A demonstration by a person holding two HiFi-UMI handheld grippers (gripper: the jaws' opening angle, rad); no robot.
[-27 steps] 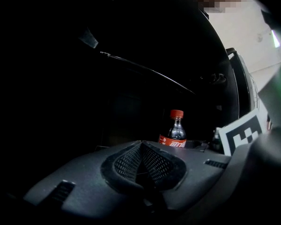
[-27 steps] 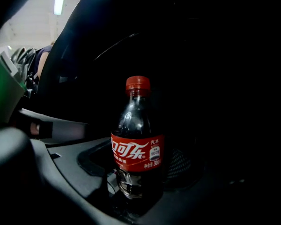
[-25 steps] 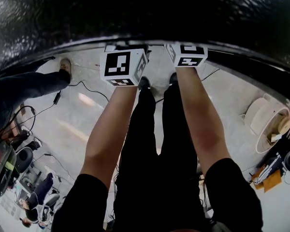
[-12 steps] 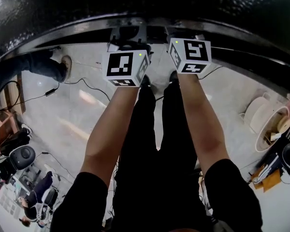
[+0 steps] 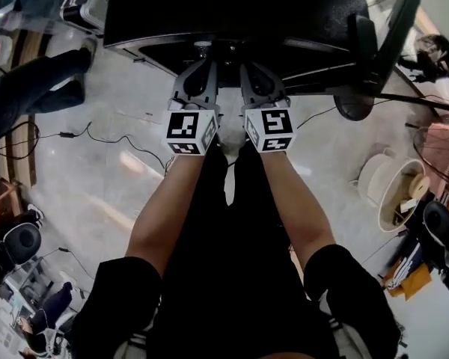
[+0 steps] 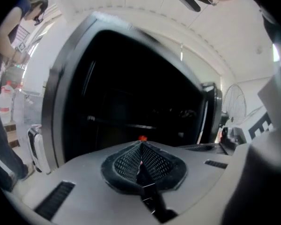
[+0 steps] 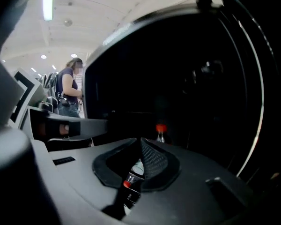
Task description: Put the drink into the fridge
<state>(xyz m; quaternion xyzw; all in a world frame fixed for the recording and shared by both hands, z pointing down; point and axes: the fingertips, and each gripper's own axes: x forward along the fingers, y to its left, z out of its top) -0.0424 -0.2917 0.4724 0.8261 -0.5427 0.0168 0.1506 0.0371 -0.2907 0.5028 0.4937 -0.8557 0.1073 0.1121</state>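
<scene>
A big black fridge (image 5: 232,13) fills the top of the head view, and its door (image 5: 385,32) is swung out at the right. Below it a pale floor (image 5: 97,185) is spread, and the person's bare arms and dark legs are seen over it. Another person's dark leg (image 5: 41,88) is planted at the left, near the fridge. A round bin (image 5: 395,193) with scraps in it is set on the floor at the right, well apart from the arms. Thin black cables (image 5: 123,142) are trailed over the floor at the left.

The left gripper (image 6: 141,145) and the right gripper (image 7: 141,141) are held side by side and pointed at the fridge front. The left jaws are pressed together with nothing between them. The right jaws have just been closing and are met at the tips, with nothing seen between the pads. Low in the gap behind them a small pale thing with a red spot is seen, but what it is cannot be told.

The drink (image 7: 160,131), a small bottle with a red cap, is stood inside the dark fridge, beyond the right jaws. In the left gripper view only a red dot is shown just above the jaw tips. In the head view the drink is hidden by the fridge top. A fan (image 6: 234,104) is shown only in the left gripper view, and a standing person (image 7: 68,90) beside the fridge only in the right gripper view.
</scene>
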